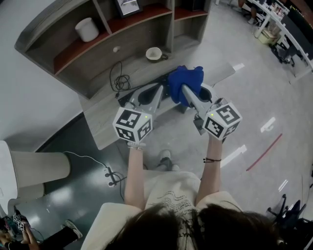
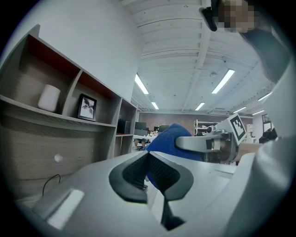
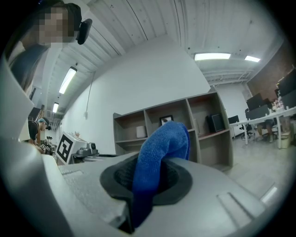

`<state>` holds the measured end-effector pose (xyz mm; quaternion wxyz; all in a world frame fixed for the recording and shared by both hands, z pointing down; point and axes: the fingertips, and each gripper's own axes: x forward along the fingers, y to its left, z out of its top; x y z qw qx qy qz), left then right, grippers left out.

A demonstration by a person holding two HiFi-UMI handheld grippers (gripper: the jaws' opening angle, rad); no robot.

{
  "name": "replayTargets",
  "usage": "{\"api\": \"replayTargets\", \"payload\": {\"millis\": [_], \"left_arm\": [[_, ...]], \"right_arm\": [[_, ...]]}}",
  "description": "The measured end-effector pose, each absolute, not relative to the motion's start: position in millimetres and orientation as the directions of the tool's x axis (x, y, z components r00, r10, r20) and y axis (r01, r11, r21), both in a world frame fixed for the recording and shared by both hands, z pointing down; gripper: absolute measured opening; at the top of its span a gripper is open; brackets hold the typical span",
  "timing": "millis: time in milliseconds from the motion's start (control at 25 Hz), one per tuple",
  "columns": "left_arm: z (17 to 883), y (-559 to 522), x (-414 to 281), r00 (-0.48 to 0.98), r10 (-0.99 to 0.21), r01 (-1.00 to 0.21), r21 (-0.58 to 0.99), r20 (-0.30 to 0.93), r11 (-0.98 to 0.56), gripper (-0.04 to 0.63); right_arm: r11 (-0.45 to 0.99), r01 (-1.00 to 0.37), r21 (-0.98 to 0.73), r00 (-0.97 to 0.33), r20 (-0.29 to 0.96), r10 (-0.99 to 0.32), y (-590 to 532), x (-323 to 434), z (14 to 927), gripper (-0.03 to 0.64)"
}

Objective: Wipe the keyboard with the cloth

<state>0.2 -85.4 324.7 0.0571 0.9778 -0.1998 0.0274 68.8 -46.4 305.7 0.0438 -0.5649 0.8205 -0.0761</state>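
Observation:
My right gripper (image 1: 187, 89) is shut on a blue cloth (image 1: 185, 80), which bunches up above the desk (image 1: 102, 124) in the head view. In the right gripper view the blue cloth (image 3: 157, 152) sticks up from between the jaws of the right gripper (image 3: 149, 173). My left gripper (image 1: 157, 92) is held beside it to the left, jaws together and empty. In the left gripper view its black pads (image 2: 159, 173) meet, and the blue cloth (image 2: 166, 136) shows just behind them. The grippers hide the keyboard; only a dark strip (image 1: 166, 97) shows under them.
A wooden shelf unit (image 1: 73, 49) backs the desk. On it stand a white cylinder (image 1: 87, 29) and a picture frame (image 1: 128, 6). A small bowl (image 1: 153, 53) and a coiled black cable (image 1: 119, 78) lie on the desk. A white chair (image 1: 29, 168) stands at the left.

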Motion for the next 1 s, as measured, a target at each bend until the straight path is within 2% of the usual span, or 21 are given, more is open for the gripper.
{"api": "replayTargets", "payload": {"millis": [720, 1000], "left_arm": [[350.0, -101.5, 34.5, 0.953, -0.28, -0.295, 0.133, 0.119, -0.946, 0.003], [359.0, -113.6, 57.2, 0.944, -0.3, -0.319, 0.156, 0.136, -0.935, 0.003]], "right_arm": [[0.249, -0.943, -0.222, -0.268, 0.061, -0.961, -62.6, 101.5, 332.4, 0.058], [0.281, -0.934, -0.223, -0.307, 0.091, -0.947, -80.9, 120.8, 339.0, 0.058]]}}
